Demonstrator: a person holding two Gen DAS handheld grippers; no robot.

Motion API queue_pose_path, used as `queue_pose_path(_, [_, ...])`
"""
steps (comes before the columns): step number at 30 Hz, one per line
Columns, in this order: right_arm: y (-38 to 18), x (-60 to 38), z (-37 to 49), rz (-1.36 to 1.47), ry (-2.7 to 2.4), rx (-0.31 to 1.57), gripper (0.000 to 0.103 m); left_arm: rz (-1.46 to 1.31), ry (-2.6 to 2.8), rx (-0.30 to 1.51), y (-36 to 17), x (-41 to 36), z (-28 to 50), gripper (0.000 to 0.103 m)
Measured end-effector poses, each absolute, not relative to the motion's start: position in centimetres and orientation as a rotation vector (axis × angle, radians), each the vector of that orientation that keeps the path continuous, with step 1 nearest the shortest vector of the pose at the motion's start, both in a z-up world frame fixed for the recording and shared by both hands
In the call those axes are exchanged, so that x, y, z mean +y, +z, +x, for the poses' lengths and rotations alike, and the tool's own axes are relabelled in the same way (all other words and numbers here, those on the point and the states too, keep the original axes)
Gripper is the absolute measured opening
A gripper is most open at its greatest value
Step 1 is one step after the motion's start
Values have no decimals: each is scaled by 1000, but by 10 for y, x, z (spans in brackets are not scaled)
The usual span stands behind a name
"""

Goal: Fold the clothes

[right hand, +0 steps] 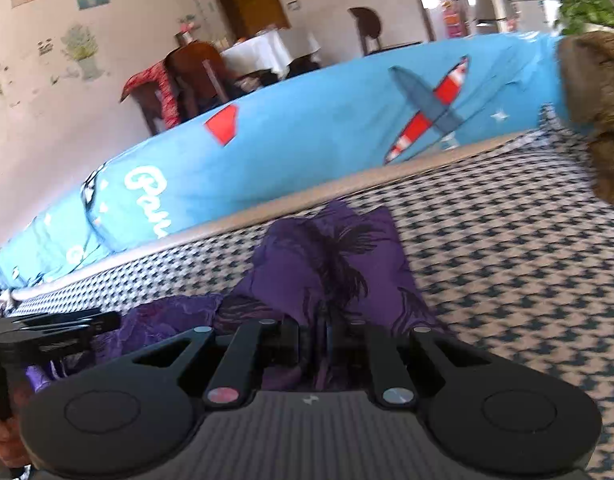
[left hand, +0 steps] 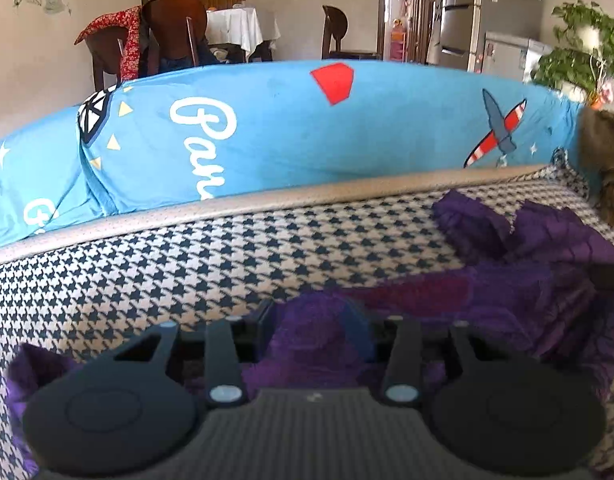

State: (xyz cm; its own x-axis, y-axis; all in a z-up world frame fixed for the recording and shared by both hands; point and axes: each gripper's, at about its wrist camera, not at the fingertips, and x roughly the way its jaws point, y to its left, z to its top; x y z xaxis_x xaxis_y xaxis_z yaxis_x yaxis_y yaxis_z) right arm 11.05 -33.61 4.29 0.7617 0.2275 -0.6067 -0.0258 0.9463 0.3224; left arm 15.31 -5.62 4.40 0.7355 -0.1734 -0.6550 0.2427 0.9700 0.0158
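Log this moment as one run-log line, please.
stage: fold in progress | left gripper: shut on purple garment | right gripper: shut on purple garment | surface: houndstooth cushion | backdrop: blue cover

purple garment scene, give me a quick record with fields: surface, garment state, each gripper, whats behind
surface: houndstooth cushion
garment: purple garment, crumpled, not yet folded flat
left gripper: fingers apart with purple fabric bunched between them; a firm grip cannot be confirmed
right gripper: shut on a fold of the purple garment
behind: blue printed cover along the cushion's far edge
far right: brown furry object, identity unclear
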Motion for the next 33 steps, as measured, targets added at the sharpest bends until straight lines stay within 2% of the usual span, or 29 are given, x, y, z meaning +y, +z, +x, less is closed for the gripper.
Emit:
queue_pose_path(11, [41,-394,89,364,25,765,14,73,-159,755,32,-63,167,69])
queue_pose_path(14, [46,-396,81,327,54,739,24,64,-148,745,33,-65,169,77])
queue_pose_path(15, [48,-397,79,321,55,724,34,63,-149,740,33,-66,170,77])
queue_pose_path(16, [50,-398,77,320,58,713,35,61,-153,738,34,-67,171,78])
queue_pose_path(33, [72,-407,62,390,98,605,38,-16,-136,772,24,-81,196,100])
